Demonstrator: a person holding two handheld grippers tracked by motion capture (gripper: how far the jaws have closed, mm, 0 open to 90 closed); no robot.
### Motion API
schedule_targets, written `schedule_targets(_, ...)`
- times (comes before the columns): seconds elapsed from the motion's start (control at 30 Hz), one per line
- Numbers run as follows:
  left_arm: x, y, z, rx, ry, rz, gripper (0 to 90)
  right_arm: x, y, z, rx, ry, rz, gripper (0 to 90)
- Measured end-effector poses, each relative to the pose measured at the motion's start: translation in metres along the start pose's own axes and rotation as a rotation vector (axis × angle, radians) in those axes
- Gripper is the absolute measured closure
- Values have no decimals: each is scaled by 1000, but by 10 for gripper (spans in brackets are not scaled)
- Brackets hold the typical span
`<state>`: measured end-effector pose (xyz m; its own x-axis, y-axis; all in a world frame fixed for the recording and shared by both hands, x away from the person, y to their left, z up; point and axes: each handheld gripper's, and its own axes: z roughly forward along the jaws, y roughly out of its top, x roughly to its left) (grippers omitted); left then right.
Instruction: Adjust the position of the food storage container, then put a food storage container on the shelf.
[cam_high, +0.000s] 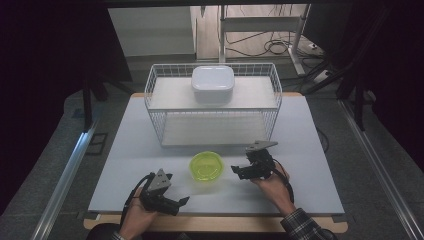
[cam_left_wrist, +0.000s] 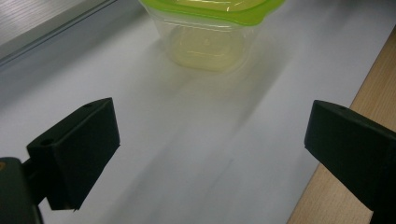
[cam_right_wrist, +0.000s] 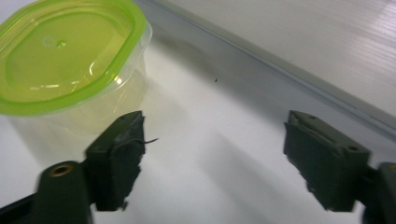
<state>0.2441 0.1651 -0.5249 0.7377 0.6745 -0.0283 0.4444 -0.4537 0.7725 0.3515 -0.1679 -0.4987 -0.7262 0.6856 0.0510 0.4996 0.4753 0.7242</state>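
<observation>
Standing on the pale tabletop (cam_high: 125, 165) near its front edge, a clear container with a lime-green lid (cam_high: 206, 166) is seen between the two grippers. The right gripper (cam_high: 239, 171) is held just beside the container on its right, apart from it, with the jaws spread wide and nothing between them; in the right gripper view the container (cam_right_wrist: 70, 79) is seen to the left of the jaws, not touched. The left gripper (cam_high: 184, 201) is held nearer the tabletop's front edge, to the container's left, pointing toward it; its jaws are likewise spread with nothing between them, and the container (cam_left_wrist: 210, 32) is seen well ahead. Behind the container a white wire basket (cam_high: 155, 100) is placed, and a white lidded box (cam_high: 213, 83) is resting on top of it.
</observation>
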Motion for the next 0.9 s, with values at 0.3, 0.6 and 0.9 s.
schedule_targets(0.3,-1,0,0,3,-1,4,31,4,-10,-5,14,15,-11,88)
schedule_targets(0.6,0,0,1,3,-5,5,31,1,-8,-10,-12,12,-9,33)
schedule_targets(0.9,-1,0,1,10,-4,10,31,4,-1,-9,-25,56,49,28)
